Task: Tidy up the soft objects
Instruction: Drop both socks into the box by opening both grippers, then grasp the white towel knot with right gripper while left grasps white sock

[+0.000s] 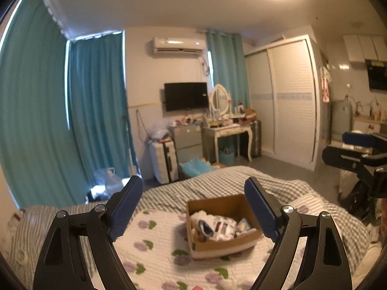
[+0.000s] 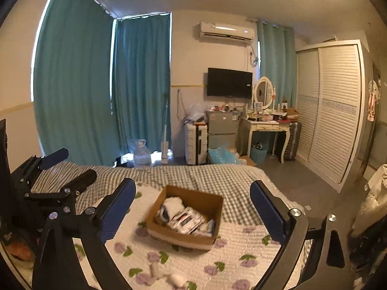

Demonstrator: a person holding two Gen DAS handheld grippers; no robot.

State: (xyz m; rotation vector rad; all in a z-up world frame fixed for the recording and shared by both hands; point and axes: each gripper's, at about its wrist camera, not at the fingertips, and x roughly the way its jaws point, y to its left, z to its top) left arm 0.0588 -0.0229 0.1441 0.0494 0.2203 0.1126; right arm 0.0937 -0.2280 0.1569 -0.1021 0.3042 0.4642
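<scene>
An open cardboard box (image 1: 223, 227) sits on the floral quilt (image 1: 157, 246) on the bed, with several white and patterned soft items (image 1: 215, 226) inside. It also shows in the right wrist view (image 2: 186, 215), holding the soft items (image 2: 183, 217). My left gripper (image 1: 193, 205) is open and empty, held above the bed short of the box. My right gripper (image 2: 192, 207) is open and empty, also above the bed with the box between its fingers in view. Two small white soft items (image 2: 167, 274) lie on the quilt near the right gripper.
A grey checked blanket (image 2: 193, 176) covers the far half of the bed. Beyond it stand a white suitcase (image 2: 196, 143), a small fridge (image 2: 221, 128), a dressing table (image 2: 266, 130) and a wardrobe (image 2: 331, 111). Teal curtains (image 2: 79, 84) hang at left.
</scene>
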